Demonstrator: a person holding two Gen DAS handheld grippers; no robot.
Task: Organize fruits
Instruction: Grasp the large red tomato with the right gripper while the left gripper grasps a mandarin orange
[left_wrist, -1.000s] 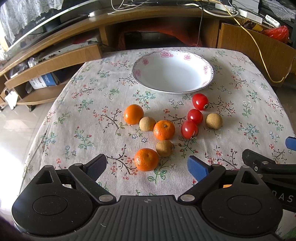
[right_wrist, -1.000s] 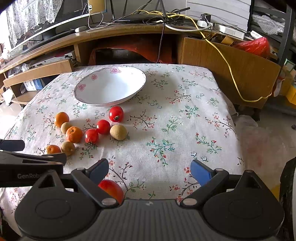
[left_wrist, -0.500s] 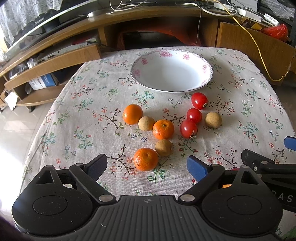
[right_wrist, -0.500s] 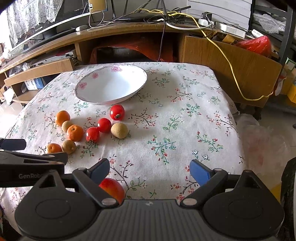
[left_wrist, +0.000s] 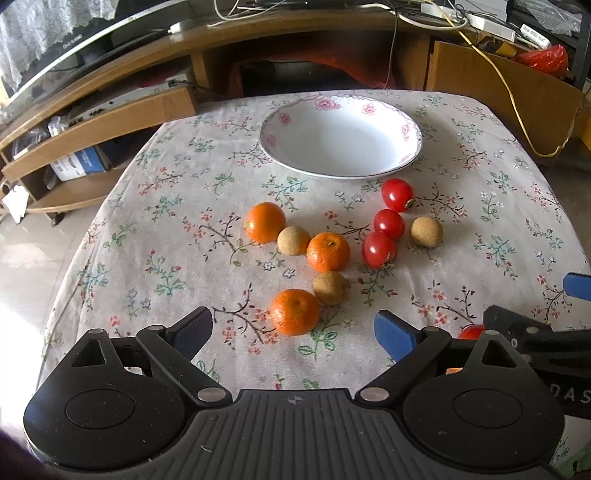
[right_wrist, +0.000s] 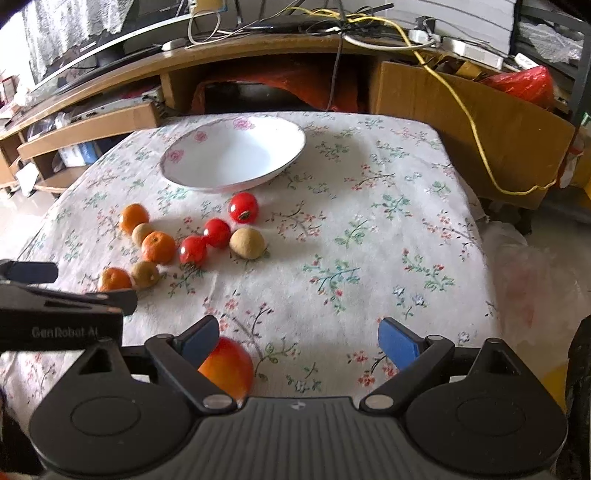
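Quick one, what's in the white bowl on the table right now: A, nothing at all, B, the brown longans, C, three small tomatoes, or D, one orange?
A: the white bowl shows a bare inside, and every fruit lies on the tablecloth.

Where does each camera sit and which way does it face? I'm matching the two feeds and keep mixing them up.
Left wrist view: sits on the left claw, facing the white bowl across the floral tablecloth; both open fingers show, with the right claw at the right edge.
Right wrist view: sits on the right claw, further right, facing the same way; its open fingers show, an apple by the left one, the left claw at the left edge.
Shared: bowl, oranges, tomatoes, longans.
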